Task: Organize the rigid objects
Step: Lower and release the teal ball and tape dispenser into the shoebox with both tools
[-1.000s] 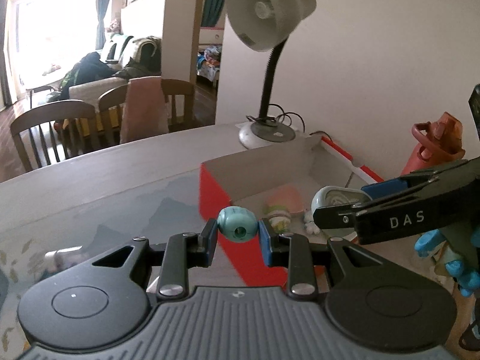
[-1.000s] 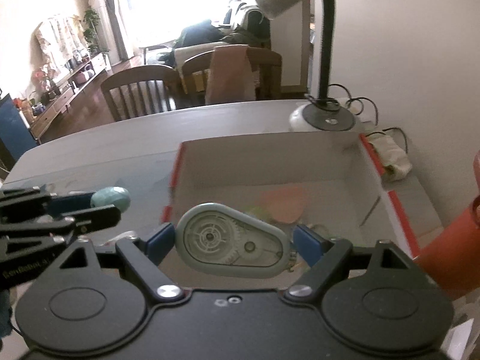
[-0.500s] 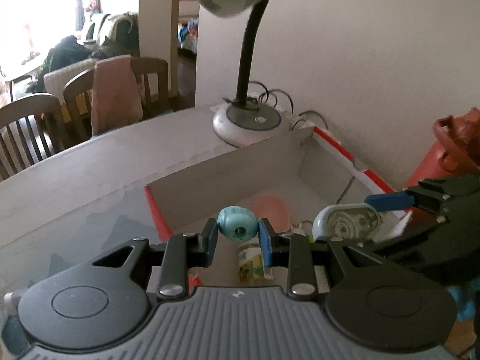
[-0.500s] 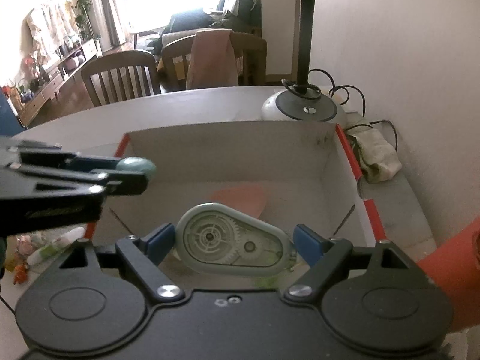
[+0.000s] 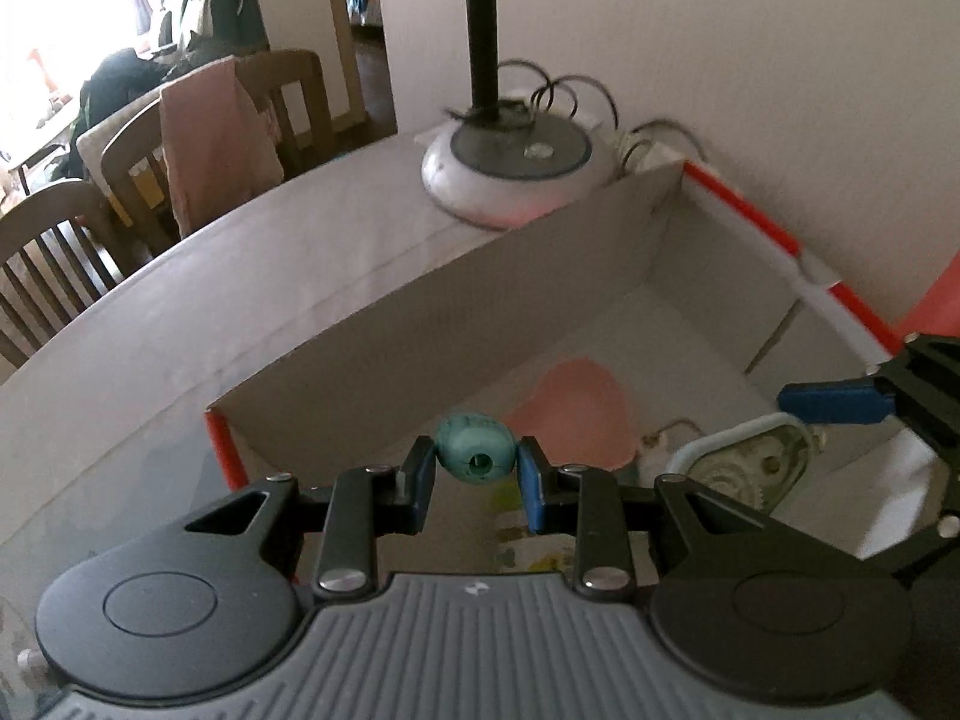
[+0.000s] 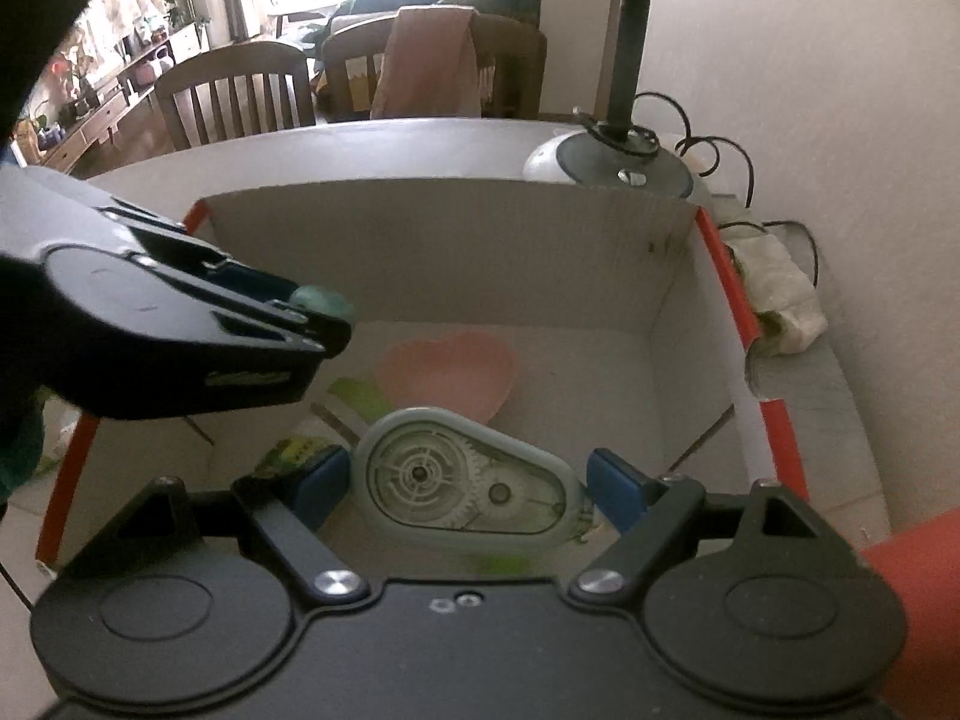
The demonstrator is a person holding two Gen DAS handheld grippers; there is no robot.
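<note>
Both claws have moved over the cardboard box (image 6: 444,252): left claw (image 5: 475,467) pinches what looks like a teal sharpener (image 5: 475,457), right claw (image 6: 465,483) grips the correction-tape dispenser (image 6: 462,480).

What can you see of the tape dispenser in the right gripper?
The tape dispenser is a flat teardrop-shaped case with a pale grey-blue rim and a clear face showing two toothed wheels, plastic by the look. It lies flat, wide end to the left, clamped end to end between the right gripper's blue pads. It hangs over the open box, above a pink heart-shaped dish. Only the pads touch it.
</note>
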